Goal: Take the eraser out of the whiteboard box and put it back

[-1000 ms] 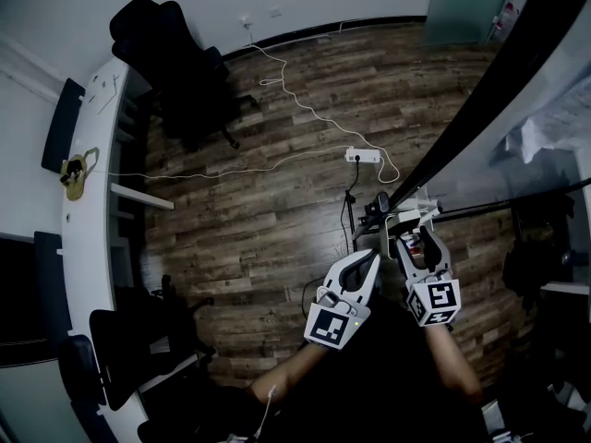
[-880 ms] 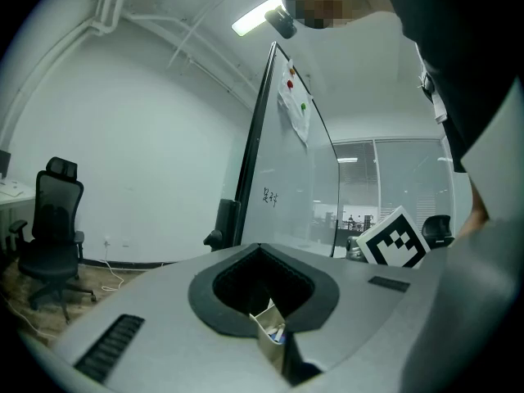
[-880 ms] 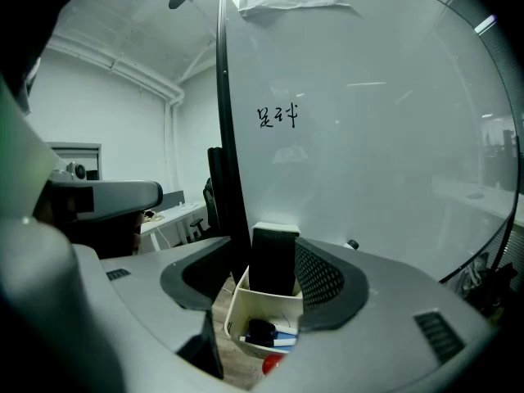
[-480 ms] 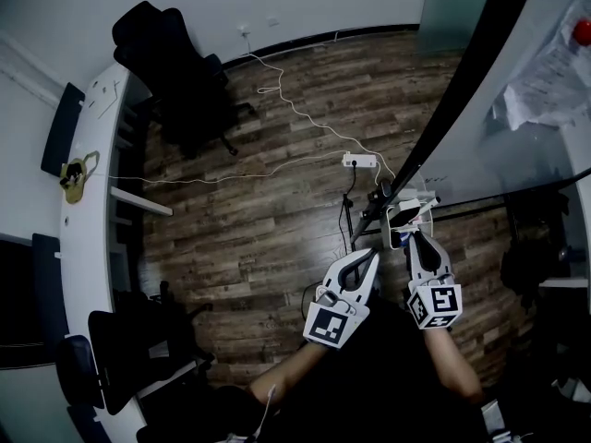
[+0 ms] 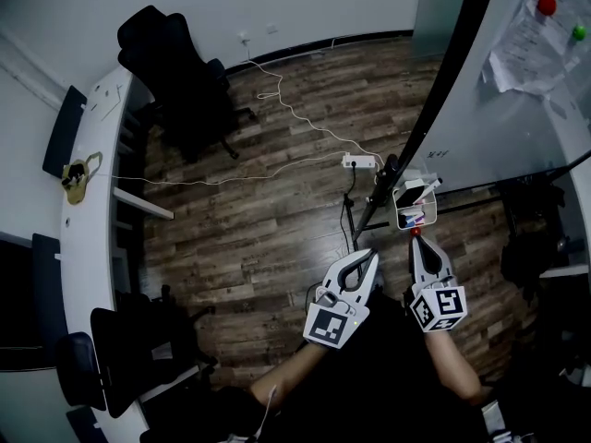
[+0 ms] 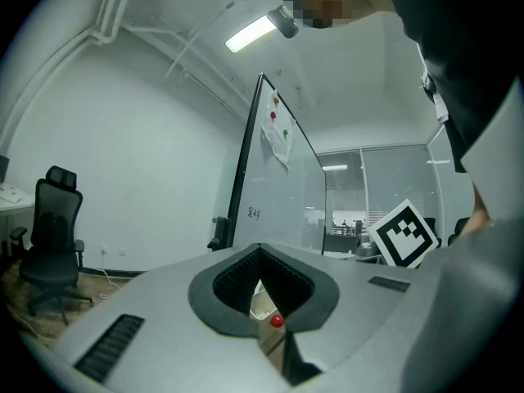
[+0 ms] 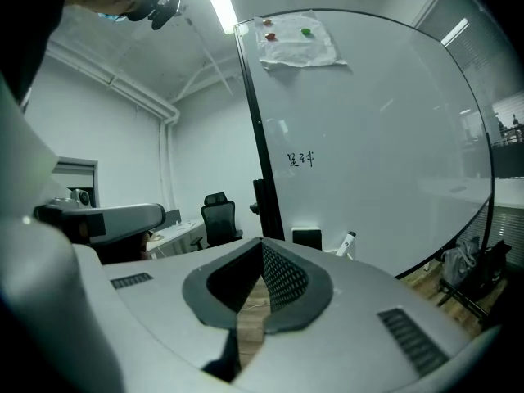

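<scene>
The dark, flat eraser is sitting in the white box at twelve o'clock of the right gripper. Its jaws have just been closing and are pressing together, empty. The left gripper is pressing together too.

- Floor: dark brown wood planks.
- Office chair: black.
- Cable: white.
- Whiteboard: white, black frame.
- Red magnet, green magnet.
- Whiteboard box: white.
- Left hand-held gripper, right hand-held gripper: grey, black pads, black-and-white square markers.

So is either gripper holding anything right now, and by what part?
Nothing held. Right gripper jaws have just closed, tips together on nothing; left gripper also shut and empty.
</scene>
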Tool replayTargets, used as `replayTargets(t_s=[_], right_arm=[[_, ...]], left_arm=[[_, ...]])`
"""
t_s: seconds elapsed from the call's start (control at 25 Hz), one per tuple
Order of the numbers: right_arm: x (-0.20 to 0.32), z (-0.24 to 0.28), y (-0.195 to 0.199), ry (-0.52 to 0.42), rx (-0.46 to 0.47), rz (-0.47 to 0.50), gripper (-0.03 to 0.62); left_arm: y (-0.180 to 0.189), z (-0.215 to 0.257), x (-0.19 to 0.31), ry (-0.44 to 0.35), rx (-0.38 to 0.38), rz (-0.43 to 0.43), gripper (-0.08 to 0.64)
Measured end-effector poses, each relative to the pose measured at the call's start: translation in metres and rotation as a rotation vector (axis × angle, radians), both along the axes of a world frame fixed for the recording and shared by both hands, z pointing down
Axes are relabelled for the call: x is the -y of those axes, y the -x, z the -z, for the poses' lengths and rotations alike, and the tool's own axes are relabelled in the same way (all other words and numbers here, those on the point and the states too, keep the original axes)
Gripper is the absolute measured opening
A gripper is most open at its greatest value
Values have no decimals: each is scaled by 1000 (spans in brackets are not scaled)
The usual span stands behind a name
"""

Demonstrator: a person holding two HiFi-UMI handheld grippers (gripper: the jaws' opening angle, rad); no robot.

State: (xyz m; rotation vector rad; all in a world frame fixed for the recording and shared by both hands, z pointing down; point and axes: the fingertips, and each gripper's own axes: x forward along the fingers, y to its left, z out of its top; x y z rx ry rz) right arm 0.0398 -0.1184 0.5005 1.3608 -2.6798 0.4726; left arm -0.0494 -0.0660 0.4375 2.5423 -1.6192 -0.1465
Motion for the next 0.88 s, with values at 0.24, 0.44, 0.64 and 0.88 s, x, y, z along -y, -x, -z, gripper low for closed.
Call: replayTargets(t_s=[0.24,0.44,0.64,0.88], right_arm=[[-53,7,9,-21,6,-32,15],[-96,12,16,-45,-18,-36,15],[-125,26,7,-69,-18,-69,15],[-137,41,-15,-92,13,-109,15]], left_arm=[[11,0,-46,7,-4,-25,6],[21,2,-78,9,-27,-34,6],[19,6,-97,0,-34,-61,6],[9,13,-109,-5,-45,-69,6]])
